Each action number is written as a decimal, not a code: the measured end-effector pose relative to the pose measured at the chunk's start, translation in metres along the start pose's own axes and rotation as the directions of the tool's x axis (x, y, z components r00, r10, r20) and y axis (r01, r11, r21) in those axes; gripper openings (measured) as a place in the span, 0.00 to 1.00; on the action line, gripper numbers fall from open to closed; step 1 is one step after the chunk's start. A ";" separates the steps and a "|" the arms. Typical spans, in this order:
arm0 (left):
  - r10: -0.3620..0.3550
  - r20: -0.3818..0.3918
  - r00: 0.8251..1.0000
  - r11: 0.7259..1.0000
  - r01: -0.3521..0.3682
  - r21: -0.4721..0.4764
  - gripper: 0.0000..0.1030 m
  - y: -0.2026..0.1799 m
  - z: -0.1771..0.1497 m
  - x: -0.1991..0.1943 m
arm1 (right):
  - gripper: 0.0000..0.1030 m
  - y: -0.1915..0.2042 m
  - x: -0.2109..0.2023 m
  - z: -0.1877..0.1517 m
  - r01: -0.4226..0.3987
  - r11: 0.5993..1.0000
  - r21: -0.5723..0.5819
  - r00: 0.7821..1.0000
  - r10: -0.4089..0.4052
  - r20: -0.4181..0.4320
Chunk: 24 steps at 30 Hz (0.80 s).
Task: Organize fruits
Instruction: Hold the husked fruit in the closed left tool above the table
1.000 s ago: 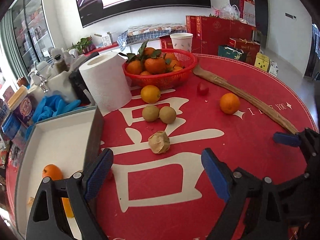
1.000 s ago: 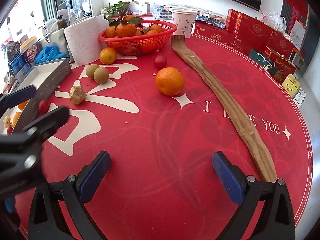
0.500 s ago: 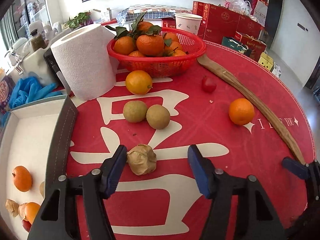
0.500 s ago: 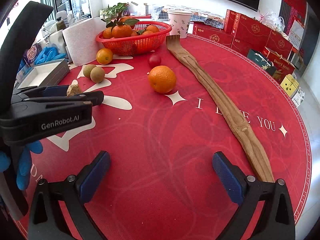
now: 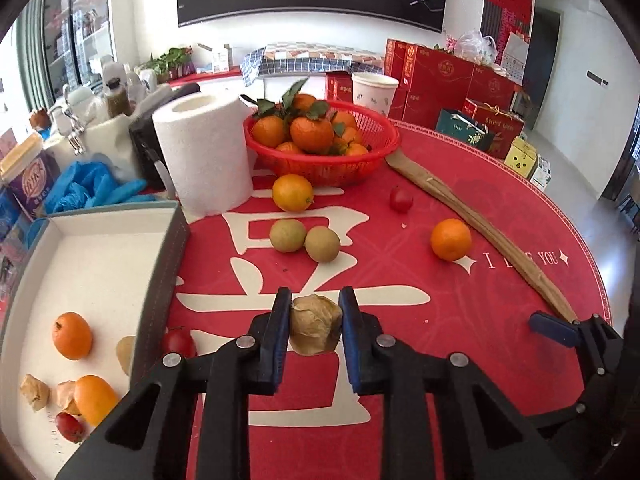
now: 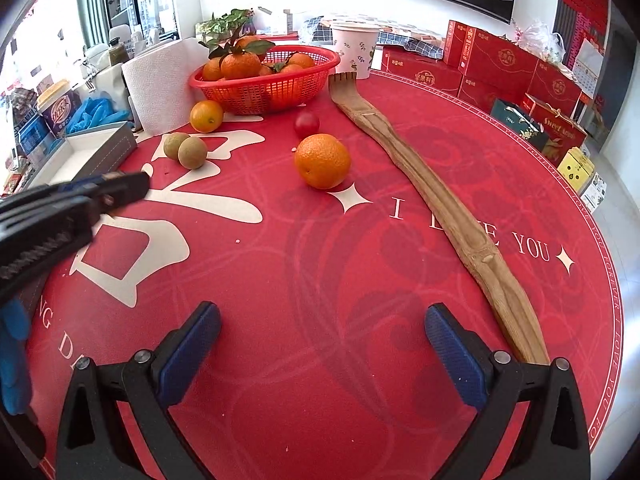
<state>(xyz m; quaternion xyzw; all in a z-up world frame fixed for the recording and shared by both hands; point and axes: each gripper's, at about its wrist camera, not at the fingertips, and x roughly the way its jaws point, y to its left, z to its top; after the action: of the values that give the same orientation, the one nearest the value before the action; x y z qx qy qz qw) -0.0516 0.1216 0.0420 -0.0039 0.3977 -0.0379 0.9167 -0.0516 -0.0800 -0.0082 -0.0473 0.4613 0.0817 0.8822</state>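
While the left claw [image 5: 314, 326] closes, its blue ribbed pads press both sides of a papery, wrinkled tan husk fruit [image 5: 315, 330], which sits between the fingertips over the red printed tabletop [image 5: 460, 304]. Just left stands a white-lined, grey-walled box [image 5: 160, 264] holding smooth orange and red fruits. Two round, matte greenish fruits [image 5: 306, 240] touch each other beyond the claw.

From the right wrist view, the right claw [image 6: 322, 346] stands wide apart, nothing between its pads. A dimpled orange [image 6: 322, 161] lies well ahead, beside a long curved wooden stick [image 6: 424, 176].
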 end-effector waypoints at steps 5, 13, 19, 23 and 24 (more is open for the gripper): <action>0.013 0.057 0.998 1.000 -0.013 0.008 0.25 0.003 0.001 -0.022 | 0.99 0.000 0.000 0.001 0.003 1.000 0.004 1.000 -0.003 0.000; 0.008 0.049 0.999 1.000 -0.009 0.021 0.26 -0.001 -0.004 -0.026 | 0.99 0.000 0.001 0.002 0.006 1.000 0.008 1.000 -0.006 0.000; 0.001 0.049 0.999 1.000 -0.003 0.027 0.26 -0.005 -0.006 -0.029 | 0.99 0.000 0.001 0.002 0.006 1.000 0.008 1.000 -0.006 -0.001; -0.002 0.049 0.999 1.000 0.001 0.028 0.26 -0.006 -0.007 -0.030 | 0.99 0.000 0.001 0.002 0.006 1.000 0.008 1.000 -0.006 -0.001; -0.004 0.048 0.999 1.000 0.002 0.027 0.26 -0.007 -0.008 -0.030 | 0.99 0.000 0.001 0.002 0.006 1.000 0.008 1.000 -0.006 -0.001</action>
<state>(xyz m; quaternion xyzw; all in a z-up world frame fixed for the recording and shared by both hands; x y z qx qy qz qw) -0.0785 0.1174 0.0589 0.0068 0.3748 -0.0444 0.9260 -0.0491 -0.0792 -0.0078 -0.0452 0.4618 0.0771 0.8825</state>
